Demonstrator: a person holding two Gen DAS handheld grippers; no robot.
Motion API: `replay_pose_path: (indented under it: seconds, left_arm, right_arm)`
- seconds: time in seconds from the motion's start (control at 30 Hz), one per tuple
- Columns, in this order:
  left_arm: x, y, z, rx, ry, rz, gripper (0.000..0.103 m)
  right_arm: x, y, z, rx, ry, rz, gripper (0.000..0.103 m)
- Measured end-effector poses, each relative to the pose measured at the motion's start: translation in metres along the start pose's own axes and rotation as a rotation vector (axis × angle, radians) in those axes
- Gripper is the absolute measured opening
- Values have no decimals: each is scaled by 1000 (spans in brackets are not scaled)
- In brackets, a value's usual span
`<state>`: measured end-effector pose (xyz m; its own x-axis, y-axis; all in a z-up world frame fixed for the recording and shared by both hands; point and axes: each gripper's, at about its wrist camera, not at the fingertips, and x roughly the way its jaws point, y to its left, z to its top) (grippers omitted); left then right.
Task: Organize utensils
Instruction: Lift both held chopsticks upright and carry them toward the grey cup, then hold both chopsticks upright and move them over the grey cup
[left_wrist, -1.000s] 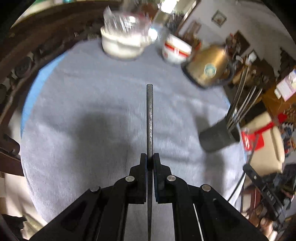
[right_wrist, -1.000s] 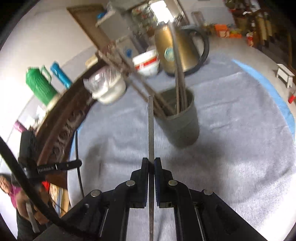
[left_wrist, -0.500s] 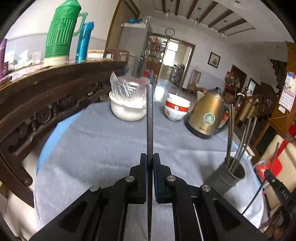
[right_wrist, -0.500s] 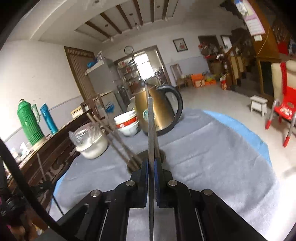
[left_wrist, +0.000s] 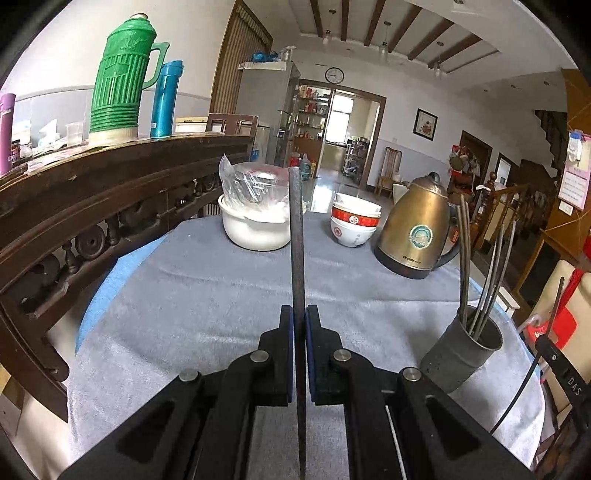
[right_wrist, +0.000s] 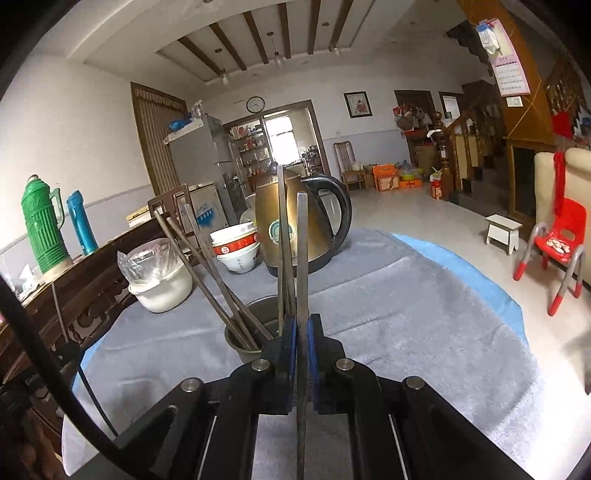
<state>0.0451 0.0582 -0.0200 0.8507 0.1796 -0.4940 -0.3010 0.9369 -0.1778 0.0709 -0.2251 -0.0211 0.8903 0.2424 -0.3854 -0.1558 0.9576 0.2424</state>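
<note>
Grey cloth (left_wrist: 207, 295) lies under both tongs. Our left gripper (left_wrist: 299, 314) clamps one chopstick (left_wrist: 296, 236), with the holder (left_wrist: 461, 354) to its right; our right gripper (right_wrist: 302, 325) clamps another chopstick (right_wrist: 302, 258), with the holder (right_wrist: 245, 325) just beyond it, slightly left.

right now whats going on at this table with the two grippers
A person is sorting chopsticks on a table covered with a grey cloth. The left gripper is clamped on one dark chopstick, and the right gripper is clamped on another chopstick. Both sticks point up and forward. A grey holder cup already has several chopsticks standing in it. The right gripper is just in front of the cup, with its stick not yet in.
</note>
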Motion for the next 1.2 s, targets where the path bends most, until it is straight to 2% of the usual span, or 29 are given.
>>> replay_pose_path:
  seconds: [0.3, 0.73, 1.2]
  left_arm:
    - [-19, 6, -5, 5, -18, -13, 7]
    - [-49, 11, -17, 16, -46, -39, 8]
    - [-56, 21, -19, -20, -53, -38, 7]
  right_arm:
    - [-20, -3, -1, -29, -11, 0, 7]
    - [-74, 3, -12, -103, -27, 32, 8]
    - [-88, -7, -15, -61, -16, 21, 8]
